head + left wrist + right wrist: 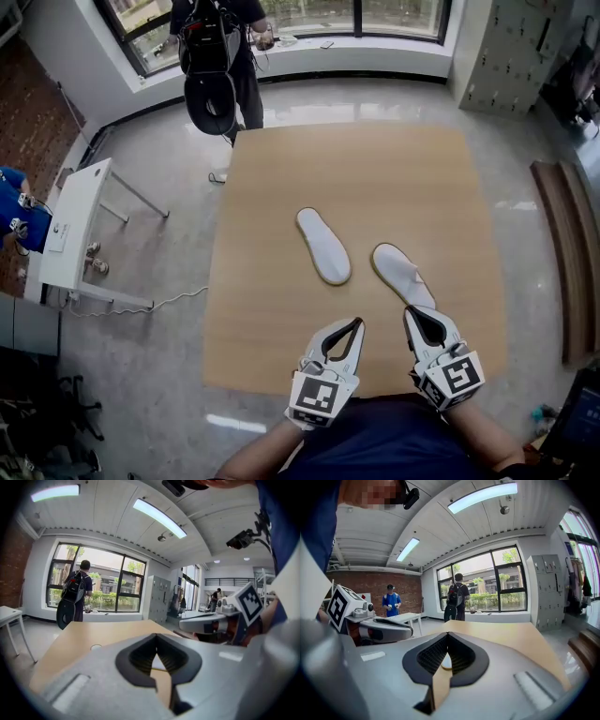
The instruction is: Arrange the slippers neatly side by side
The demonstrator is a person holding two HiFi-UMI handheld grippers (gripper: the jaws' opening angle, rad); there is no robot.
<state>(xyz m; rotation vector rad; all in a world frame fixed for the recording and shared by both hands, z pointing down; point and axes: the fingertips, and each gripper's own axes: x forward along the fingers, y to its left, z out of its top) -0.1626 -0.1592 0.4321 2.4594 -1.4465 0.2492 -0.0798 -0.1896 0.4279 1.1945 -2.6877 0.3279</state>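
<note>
We stand in a bright room with a polished grey floor [159,375]. A brick wall [28,122] is cut off at the left edge, and the head view crops the top of a long window [281,19]. A square wooden table [281,309] fills the middle of the view, and our own arms and dark shirt hide part of its near edge.

Grey lockers [516,47] stand in the far right corner with their doors closed, so we cannot see what they hold. A long wooden piece [572,262] lies on the floor at the right. It is partly out of frame, and we cannot tell what it is.

At the window a person with a backpack [220,56] faces away, head out of the head view. A white side table [75,225] stands left of the wooden one. Beside it, only part of a person in blue [19,211] shows.

The left gripper [356,323] hangs over the table's near part, jaws together with nothing between them. The right gripper [410,311] is likewise closed and empty. Its tips cover the heel of the near slipper [398,270], and we cannot tell whether they touch it.

The far slipper [323,246], white with a tan rim, lies to the left and farther away. It is apart from the near one, at roughly the same slant but staggered.
</note>
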